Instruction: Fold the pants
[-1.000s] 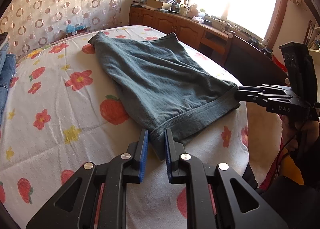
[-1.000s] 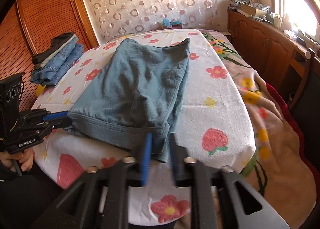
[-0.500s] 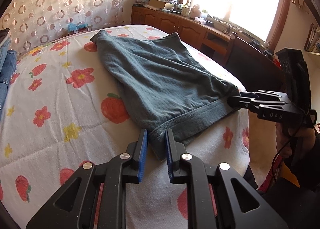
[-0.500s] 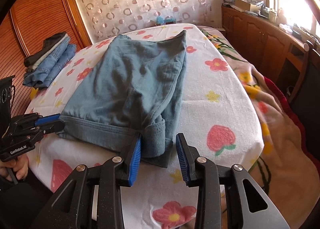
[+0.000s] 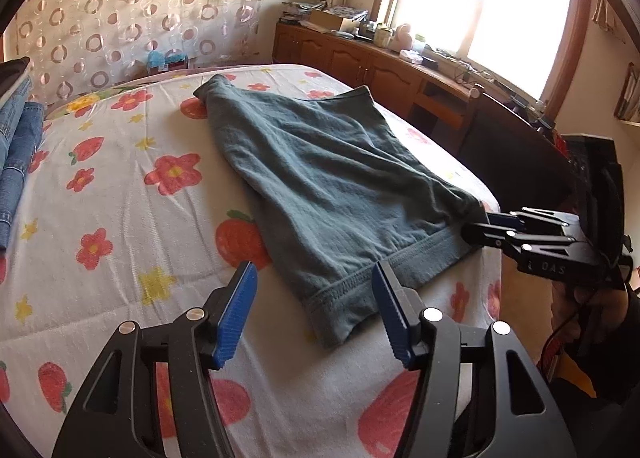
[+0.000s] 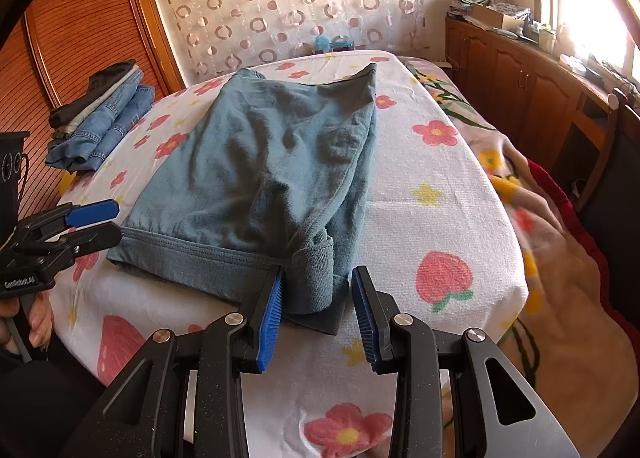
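Observation:
Grey-blue pants lie folded on the flower-print bed sheet, banded edge toward me. My left gripper is at the left corner of that edge. Its jaws are opening, and the corner lies loose between the blue pads, which do not press it. The right wrist view shows the same pants. There my right gripper stands open around the right corner, where the cloth is rolled up between the fingers. Each gripper shows in the other's view: right gripper, left gripper.
A stack of folded jeans sits at the bed's far left, by a wooden wardrobe. Low wooden cabinets with clutter run under the window. A patterned blanket hangs off the bed's right side. A hand holds the left gripper.
The left gripper's jaws spread wide and let go of the pants corner they pinched. The right gripper's jaws opened earlier and have stayed around the other corner.

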The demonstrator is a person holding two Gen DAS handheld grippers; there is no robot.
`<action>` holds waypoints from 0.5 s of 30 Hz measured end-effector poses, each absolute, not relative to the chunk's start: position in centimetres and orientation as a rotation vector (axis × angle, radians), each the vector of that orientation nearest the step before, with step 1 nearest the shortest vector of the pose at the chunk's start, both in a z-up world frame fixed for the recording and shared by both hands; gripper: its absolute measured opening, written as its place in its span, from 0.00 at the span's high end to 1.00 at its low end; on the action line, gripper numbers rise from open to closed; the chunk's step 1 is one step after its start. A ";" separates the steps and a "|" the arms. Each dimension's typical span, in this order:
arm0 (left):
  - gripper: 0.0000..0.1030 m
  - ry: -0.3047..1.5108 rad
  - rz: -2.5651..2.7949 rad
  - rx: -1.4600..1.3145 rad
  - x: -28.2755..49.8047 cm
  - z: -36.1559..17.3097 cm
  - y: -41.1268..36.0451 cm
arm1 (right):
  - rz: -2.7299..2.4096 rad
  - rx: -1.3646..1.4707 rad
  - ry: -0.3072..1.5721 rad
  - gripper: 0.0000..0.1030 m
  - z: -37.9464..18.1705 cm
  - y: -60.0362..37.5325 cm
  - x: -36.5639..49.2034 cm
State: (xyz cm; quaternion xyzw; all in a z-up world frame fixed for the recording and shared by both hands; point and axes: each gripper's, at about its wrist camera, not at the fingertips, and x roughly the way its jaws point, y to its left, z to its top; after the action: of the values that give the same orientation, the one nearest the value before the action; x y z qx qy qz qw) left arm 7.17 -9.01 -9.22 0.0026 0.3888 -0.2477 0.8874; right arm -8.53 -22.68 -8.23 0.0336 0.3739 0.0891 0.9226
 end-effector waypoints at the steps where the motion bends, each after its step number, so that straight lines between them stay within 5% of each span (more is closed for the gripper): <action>1: 0.41 0.803 -0.515 0.005 7.4 -9.1 -9.2 | 0.183 0.066 0.766 0.66 -8.3 -22.7 -8.5; 15: 0.53 0.882 -0.520 -0.013 8.0 -10.6 -9.3 | 0.193 0.045 0.763 0.66 -8.2 -22.8 -8.6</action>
State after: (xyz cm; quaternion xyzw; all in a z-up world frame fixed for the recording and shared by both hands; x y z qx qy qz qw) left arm 7.98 -9.27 -10.55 -0.0061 0.4218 -0.2490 0.8718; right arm -8.61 -22.75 -8.25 0.0219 0.3718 0.0940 0.9233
